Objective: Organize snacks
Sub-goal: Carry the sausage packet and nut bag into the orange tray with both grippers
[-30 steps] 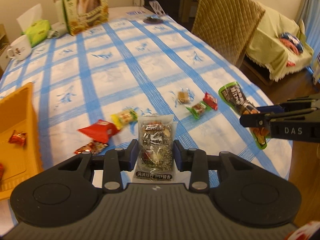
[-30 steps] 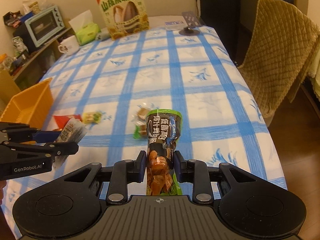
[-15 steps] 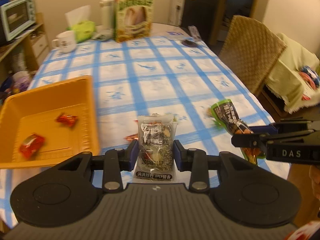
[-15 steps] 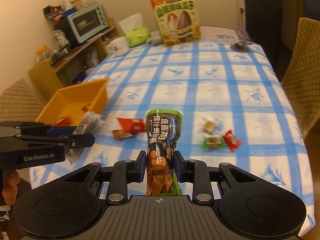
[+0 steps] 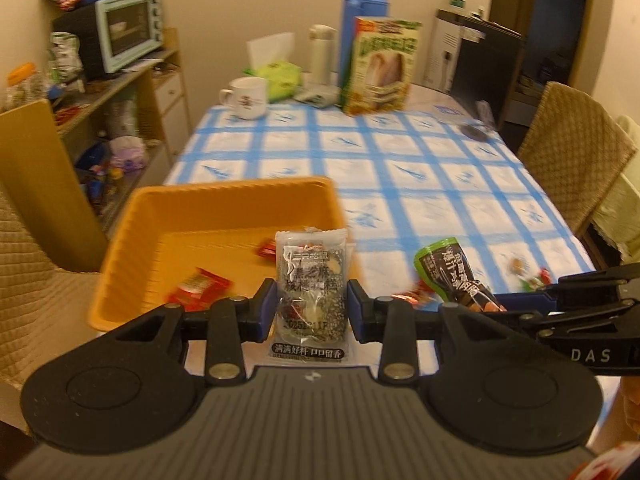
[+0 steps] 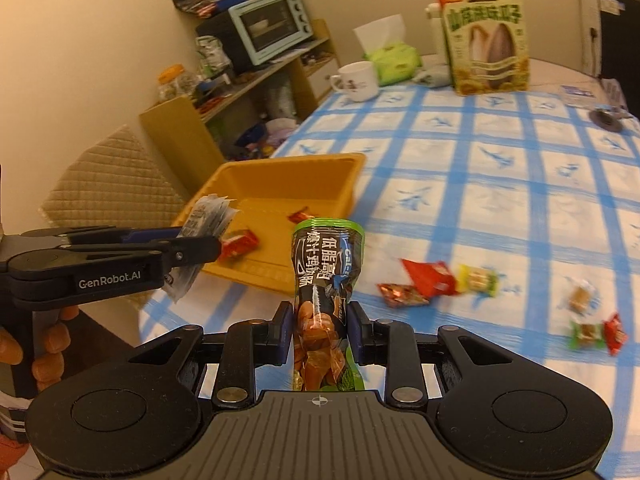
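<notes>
My left gripper [image 5: 311,312] is shut on a clear sesame-cake packet [image 5: 310,276] and holds it in the air at the near edge of the yellow tray [image 5: 224,196]. The tray holds red wrapped candies [image 5: 200,288]. My right gripper [image 6: 319,332] is shut on a green and black snack pouch [image 6: 324,276], held upright above the table just right of the tray [image 6: 288,176]. Each gripper shows in the other's view, the right one [image 5: 520,312] and the left one [image 6: 192,248]. Loose candies [image 6: 428,280] lie on the blue-checked tablecloth [image 6: 500,184].
A mug [image 5: 248,98], tissue pack [image 5: 276,76], blue thermos [image 5: 362,36] and a large sunflower-seed box [image 5: 382,64] stand at the table's far end. A shelf with a toaster oven [image 5: 128,30] is at left. Quilted chairs stand at left [image 6: 108,184] and right [image 5: 576,152].
Both grippers have swung left with their packets. The yellow tray now lies right in front of the left gripper, and the loose candies have shifted to the right.
</notes>
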### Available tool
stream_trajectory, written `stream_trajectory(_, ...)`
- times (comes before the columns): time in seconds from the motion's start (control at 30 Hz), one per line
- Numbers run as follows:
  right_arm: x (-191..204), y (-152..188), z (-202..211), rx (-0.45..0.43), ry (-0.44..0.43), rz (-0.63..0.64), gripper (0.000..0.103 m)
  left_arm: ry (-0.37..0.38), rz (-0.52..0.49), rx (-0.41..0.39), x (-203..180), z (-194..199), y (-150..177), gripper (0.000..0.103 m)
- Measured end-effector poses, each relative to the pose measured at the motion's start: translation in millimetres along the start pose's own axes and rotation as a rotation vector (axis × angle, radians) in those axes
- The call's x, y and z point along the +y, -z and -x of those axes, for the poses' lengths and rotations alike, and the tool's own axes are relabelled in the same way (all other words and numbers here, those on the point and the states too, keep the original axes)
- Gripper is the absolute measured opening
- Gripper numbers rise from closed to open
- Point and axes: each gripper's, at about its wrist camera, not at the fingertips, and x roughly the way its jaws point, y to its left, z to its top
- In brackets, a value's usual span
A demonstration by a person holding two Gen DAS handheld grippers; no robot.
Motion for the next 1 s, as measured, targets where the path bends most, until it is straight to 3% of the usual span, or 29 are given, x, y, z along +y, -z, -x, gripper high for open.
stream_trajectory(0.43,37,-60,-83,0.006,-0.033,-0.024,0.029,-0.101,-0.050,0.003,77,-36,-35,0.034)
stream_trajectory(1.0,54,-86,-171,0.066,0.022,-0.084,0.029,-0.093,-0.076,0.118,129,-117,-55,0.034)
